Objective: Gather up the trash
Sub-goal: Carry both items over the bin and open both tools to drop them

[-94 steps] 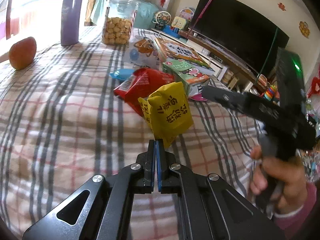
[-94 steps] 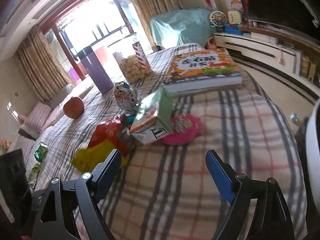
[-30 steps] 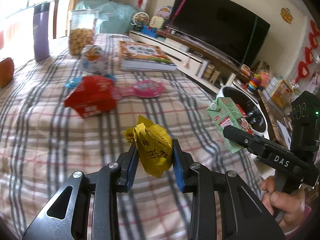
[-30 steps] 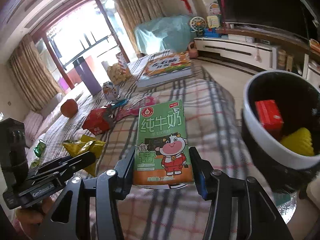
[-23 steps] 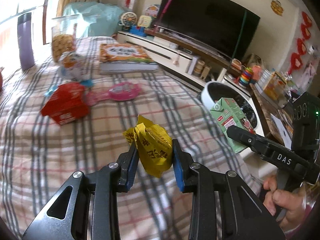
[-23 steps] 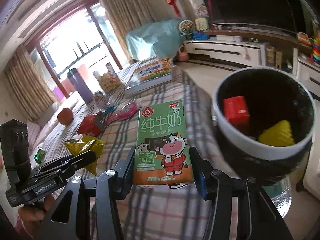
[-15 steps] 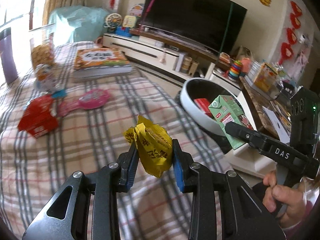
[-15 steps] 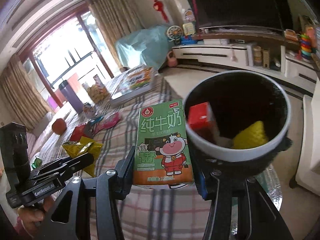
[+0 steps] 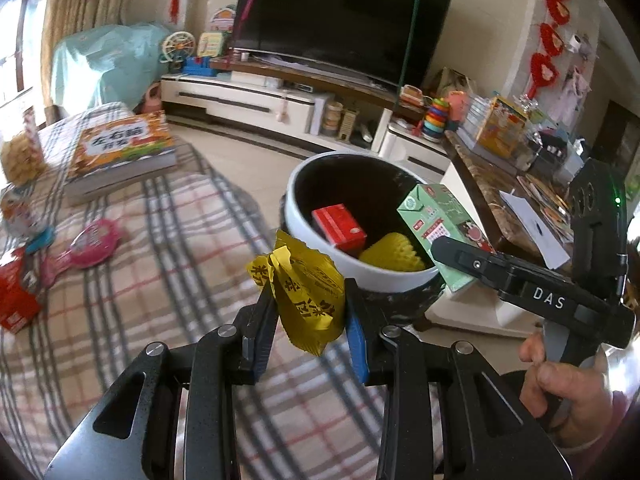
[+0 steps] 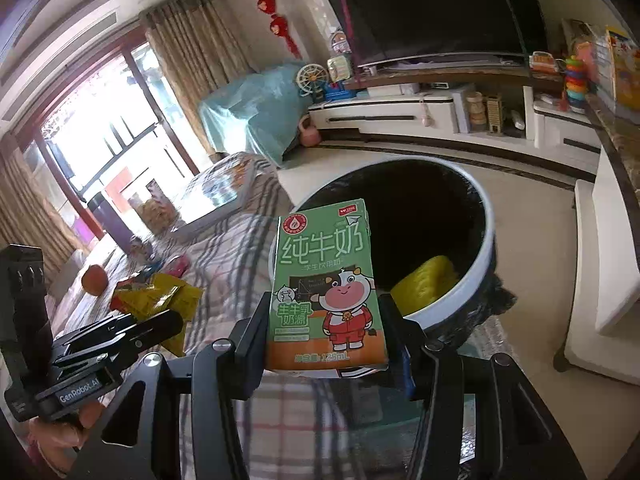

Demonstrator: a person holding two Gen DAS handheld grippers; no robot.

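Note:
My left gripper [image 9: 306, 320] is shut on a crumpled yellow snack wrapper [image 9: 308, 292], held just short of the near rim of a round white bin [image 9: 316, 264] with a black inside. My right gripper [image 10: 326, 332] is shut on an upright green milk carton [image 10: 326, 292], poised over the near edge of the same bin [image 10: 480, 264]. In the left wrist view that carton [image 9: 438, 224] hangs at the bin's right rim. A red box [image 9: 338, 226] and a yellow ribbed object [image 9: 390, 254] lie inside the bin.
The plaid-covered table [image 9: 168, 264] holds a thick book [image 9: 120, 152], a pink mirror [image 9: 94, 242] and a red box [image 9: 14, 296] at the left. A white TV stand [image 9: 256, 106] and a dark side counter [image 9: 500, 200] lie beyond the bin.
Both grippers have swung right, from over the table toward the bin, each keeping its load. The bin now fills the middle of both views.

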